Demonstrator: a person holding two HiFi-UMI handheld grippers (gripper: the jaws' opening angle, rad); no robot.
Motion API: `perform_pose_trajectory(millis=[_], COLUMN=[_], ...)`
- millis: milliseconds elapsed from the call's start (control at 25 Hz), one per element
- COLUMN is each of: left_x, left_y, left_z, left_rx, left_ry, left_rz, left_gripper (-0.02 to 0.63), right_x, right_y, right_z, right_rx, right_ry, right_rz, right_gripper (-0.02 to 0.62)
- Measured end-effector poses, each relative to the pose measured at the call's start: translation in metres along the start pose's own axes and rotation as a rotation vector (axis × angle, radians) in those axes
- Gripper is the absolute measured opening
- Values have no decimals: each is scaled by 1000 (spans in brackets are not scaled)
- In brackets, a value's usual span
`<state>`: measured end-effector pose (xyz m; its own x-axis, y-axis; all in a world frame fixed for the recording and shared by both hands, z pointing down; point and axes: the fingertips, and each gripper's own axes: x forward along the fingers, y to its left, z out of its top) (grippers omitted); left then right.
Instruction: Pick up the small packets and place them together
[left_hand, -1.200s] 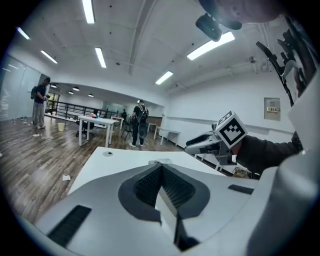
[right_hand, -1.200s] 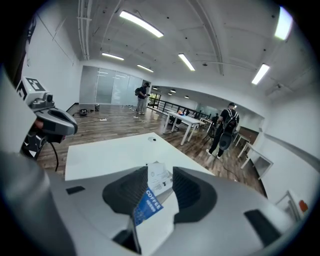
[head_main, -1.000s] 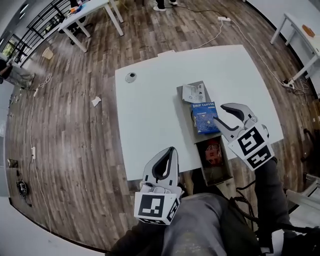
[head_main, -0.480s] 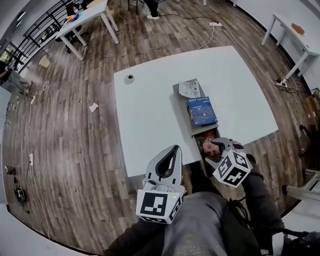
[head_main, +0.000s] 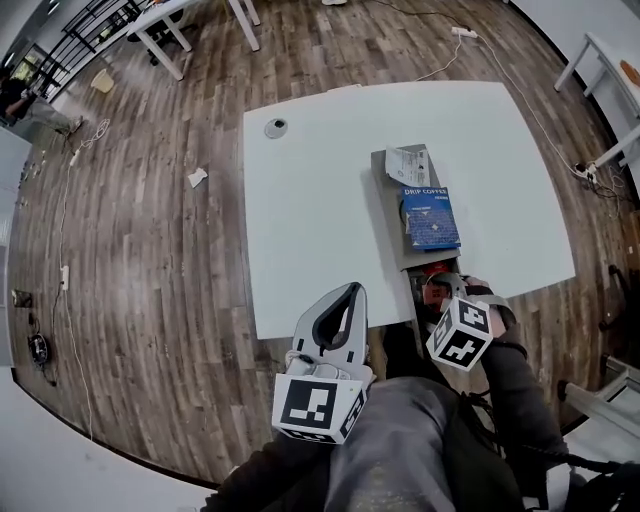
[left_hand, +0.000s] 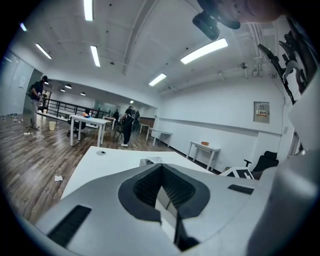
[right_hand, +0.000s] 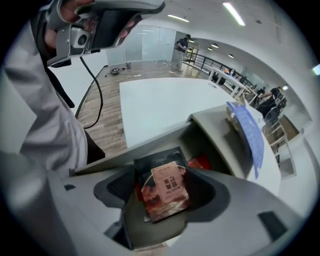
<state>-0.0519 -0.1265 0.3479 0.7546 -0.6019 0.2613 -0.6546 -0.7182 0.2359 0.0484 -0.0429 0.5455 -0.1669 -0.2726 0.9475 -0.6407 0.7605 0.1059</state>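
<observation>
Head view: my right gripper (head_main: 437, 288) is hanging at lower right over the grey tray's (head_main: 392, 215) near compartment, at the white table's (head_main: 320, 200) near edge.

Left gripper view: my left gripper (left_hand: 161, 167) is pressing its ribbed pads together, empty, with open tabletop ahead.

Right gripper view: my jaws have just been opening and are standing spread around a glossy red packet (right_hand: 166, 187) lying flat in that compartment.

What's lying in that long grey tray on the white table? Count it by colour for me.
White printed packet: 1
Blue flat drip-coffee box: 1
Dark packet with pink label: 1
Red packet, mostly hidden beneath it: 1
Total: 4
</observation>
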Motion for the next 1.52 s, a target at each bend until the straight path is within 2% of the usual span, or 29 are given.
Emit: perform_pose_trajectory(millis=[80, 120, 160, 200, 280, 520, 840, 1000, 1280, 1520], left_x=[4, 5, 7, 8, 9, 4, -20, -27, -14, 14], left_y=[3, 3, 4, 4, 3, -4, -26, -28, -19, 1], left_z=[-2, -4, -5, -6, -8, -6, 2, 8, 20, 28], left_rx=[-8, -10, -11, -10, -9, 13, 41, 57, 47, 16], left_ry=[10, 12, 14, 17, 22, 12, -21, -37, -55, -62], left_rz=[7, 9, 11, 11, 8, -20, -97, -104, -82, -31], left_gripper=[-5, -5, -6, -6, -6, -5, -6, -6, -5, -5], right_x=[0, 0, -1, -2, -4, -24, -68, -85, -133, -138], right_y=[-2, -5, -10, -15, -20, -18, -2, -6, -59, -127], right_z=[0, 0, 1, 2, 5, 10, 30, 40, 61, 77], right_rx=[-5, -9, -9, -2, 23, 59, 170, 189, 195, 136], right_ry=[12, 12, 5, -7, -31, -78, -217, -271, -360, -350], right_rz=[-7, -26, -57, -88, -114, -164, -231, -252, -339, -400], right_gripper=[313, 287, 227, 113, 83, 72, 72, 72, 72, 72])
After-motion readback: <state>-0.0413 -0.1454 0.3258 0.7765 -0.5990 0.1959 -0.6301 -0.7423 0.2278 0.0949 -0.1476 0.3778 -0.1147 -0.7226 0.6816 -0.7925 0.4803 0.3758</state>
